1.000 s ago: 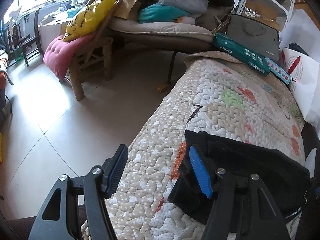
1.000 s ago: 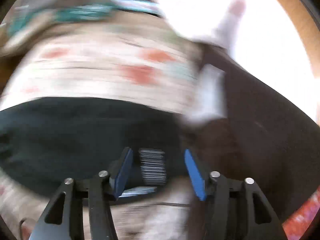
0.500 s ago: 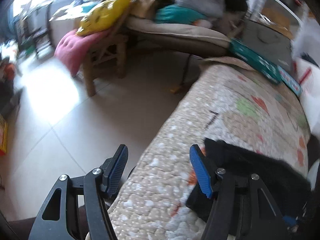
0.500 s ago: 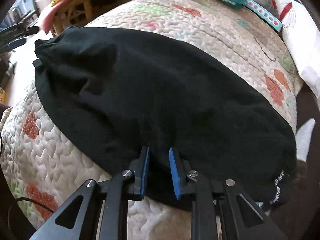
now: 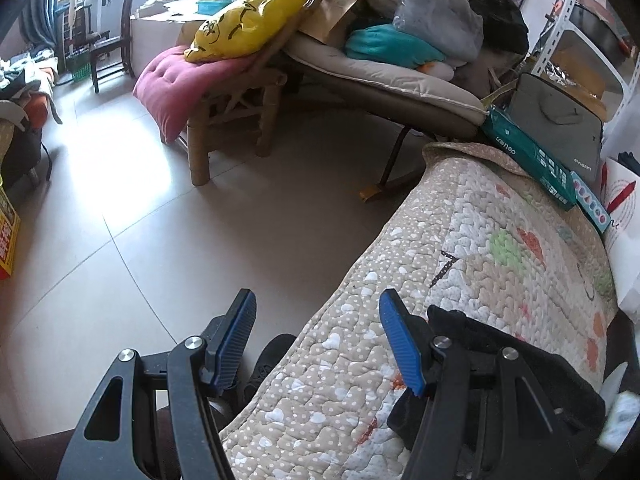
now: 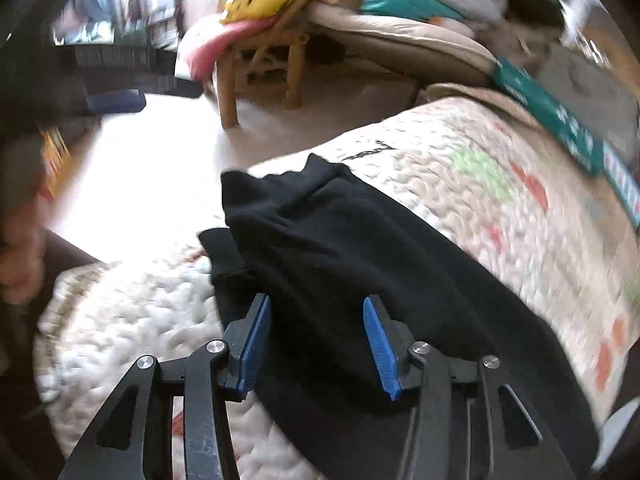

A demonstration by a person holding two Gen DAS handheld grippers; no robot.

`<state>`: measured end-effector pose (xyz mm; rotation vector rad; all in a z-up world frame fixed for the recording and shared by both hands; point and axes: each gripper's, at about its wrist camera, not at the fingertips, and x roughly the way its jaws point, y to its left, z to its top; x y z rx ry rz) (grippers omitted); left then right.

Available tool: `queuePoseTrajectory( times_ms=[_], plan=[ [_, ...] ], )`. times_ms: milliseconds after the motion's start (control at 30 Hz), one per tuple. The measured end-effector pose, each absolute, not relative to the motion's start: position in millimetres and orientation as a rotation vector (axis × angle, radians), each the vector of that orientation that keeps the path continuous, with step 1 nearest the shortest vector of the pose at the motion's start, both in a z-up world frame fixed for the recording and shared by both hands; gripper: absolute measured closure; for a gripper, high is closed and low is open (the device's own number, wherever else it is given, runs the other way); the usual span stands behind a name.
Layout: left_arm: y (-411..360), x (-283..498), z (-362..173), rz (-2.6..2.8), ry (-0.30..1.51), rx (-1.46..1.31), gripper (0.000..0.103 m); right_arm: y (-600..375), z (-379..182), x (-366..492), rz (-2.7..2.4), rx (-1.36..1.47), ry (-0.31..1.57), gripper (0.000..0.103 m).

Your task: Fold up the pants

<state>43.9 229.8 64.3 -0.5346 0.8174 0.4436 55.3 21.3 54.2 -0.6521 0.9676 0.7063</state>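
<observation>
Nearest in the right wrist view, the right gripper (image 6: 316, 340) has its blue fingers spread apart over the black pants (image 6: 360, 264), with nothing pinched between them; the cloth lies under and past the tips, so this looks like a hand hovering to choose the next edge, not one carrying anything. The pants sit as a doubled-over bundle on the quilted cover (image 6: 500, 184), an upper layer lapping a lower one at about 9 o'clock from the gripper, which suggests a fold is already made and another is wanted. In the left wrist view the left gripper (image 5: 316, 340) is likewise wide open and empty, held over the near edge of the cover with the pants at its 3 o'clock, just beside the right-hand finger; probably it waits off to the side to leave the cloth free. This sharper view alone shows a dark shoe (image 5: 268, 356) below the cover's edge, the tiled floor (image 5: 160, 240), and farther off at 11 o'clock the bamboo chair (image 5: 236, 112) with its yellow cushion (image 5: 248, 24). The blurred right view alone shows how the pants' layers lie
</observation>
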Motion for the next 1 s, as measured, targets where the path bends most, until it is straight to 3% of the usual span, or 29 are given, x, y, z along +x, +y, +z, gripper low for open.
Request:
queuePoseTrajectory(
  times_ms=[33, 67, 167, 433, 667, 733, 800, 867, 1000],
  plan=[
    [231, 44, 64, 0.444, 0.817, -0.544, 0.040, 25, 49, 54, 0.714, -0.670, 0.985, 0.060],
    [232, 44, 65, 0.446, 0.816, -0.547, 0.040, 27, 43, 54, 0.723, -0.687, 1.013, 0.085],
    [232, 45, 66, 0.448, 0.810, -0.553, 0.040, 22, 48, 56, 0.727, -0.651, 1.032, 0.093],
    [235, 45, 63, 0.466, 0.827, -0.552, 0.040, 33, 56, 32, 0.842, -0.537, 1.101, 0.093],
    [224, 41, 56, 0.422, 0.848, -0.563, 0.040, 33, 65, -2, 0.960, -0.569, 1.135, 0.090],
    [206, 43, 57, 0.366, 0.838, -0.532, 0.040, 12, 76, 8, 0.907, -0.532, 1.133, 0.085],
    [188, 49, 57, 0.328, 0.849, -0.470, 0.040, -13, 83, 20, 0.815, -0.513, 1.118, 0.064],
    [167, 57, 50, 0.312, 0.896, -0.384, 0.040, -41, 86, 33, 0.706, -0.509, 1.104, 0.053],
    [146, 67, 11, 0.375, 1.103, -0.232, 0.039, -83, 88, 50, 0.578, -0.442, 1.128, 0.053]
  ],
)
